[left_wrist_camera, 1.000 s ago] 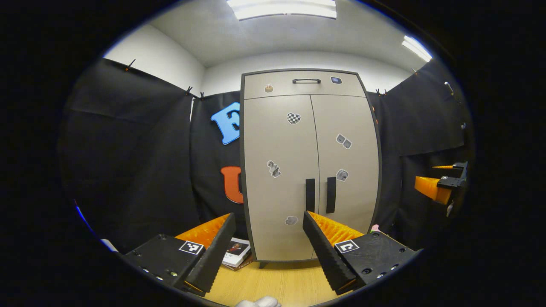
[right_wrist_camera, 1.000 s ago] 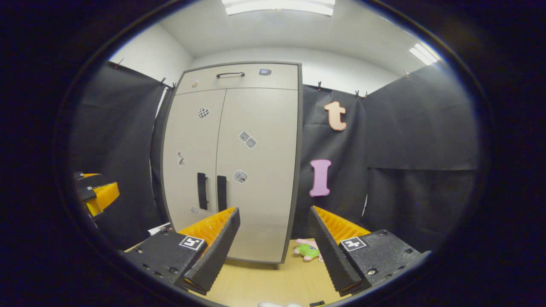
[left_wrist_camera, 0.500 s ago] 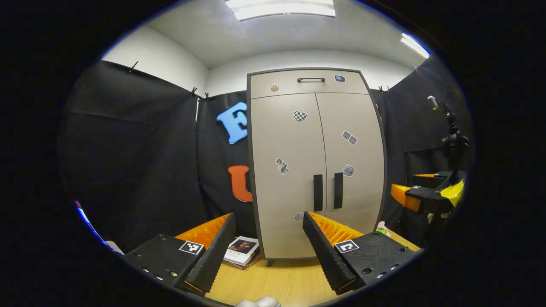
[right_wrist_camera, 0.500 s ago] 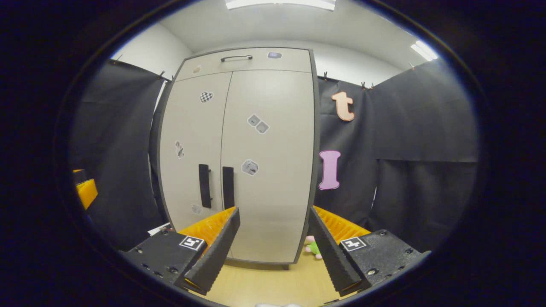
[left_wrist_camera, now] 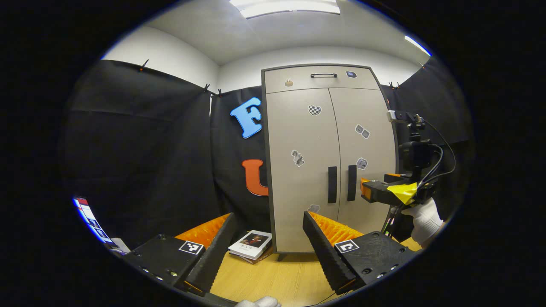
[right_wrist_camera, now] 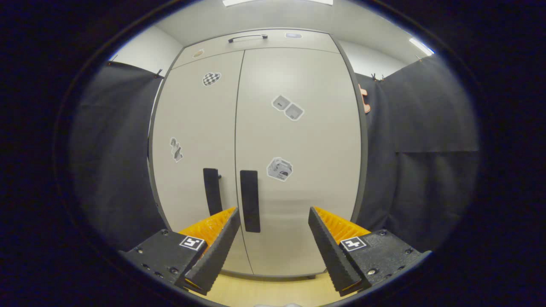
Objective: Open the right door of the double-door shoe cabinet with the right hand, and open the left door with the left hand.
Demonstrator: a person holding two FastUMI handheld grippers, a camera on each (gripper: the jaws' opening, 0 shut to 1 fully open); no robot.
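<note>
The beige double-door shoe cabinet (left_wrist_camera: pixel 328 162) stands with both doors shut. Two dark vertical handles sit side by side at the middle seam: the left handle (left_wrist_camera: pixel 332 190) and the right handle (left_wrist_camera: pixel 352 189). My left gripper (left_wrist_camera: pixel 268 215) hangs open well back from the cabinet, with nothing between its fingers. My right gripper (right_wrist_camera: pixel 273 211) is open and close to the right door (right_wrist_camera: pixel 298 145), with the right handle (right_wrist_camera: pixel 250 200) just above its left finger. In the left gripper view, the right gripper (left_wrist_camera: pixel 369 192) is held by a white-gloved hand (left_wrist_camera: pixel 424 215) in front of the right door.
A drawer with a dark bar handle (left_wrist_camera: pixel 323 75) tops the cabinet. Books (left_wrist_camera: pixel 251 246) lie on the wooden surface (left_wrist_camera: pixel 264 277) by the cabinet's left foot. Black cloth walls close in on both sides. A white glove (left_wrist_camera: pixel 258 302) shows at the bottom edge.
The right gripper has moved in toward the cabinet, whose doors now loom much larger in its view. In the left gripper view the cabinet has drifted right and the right gripper has come forward to the handles.
</note>
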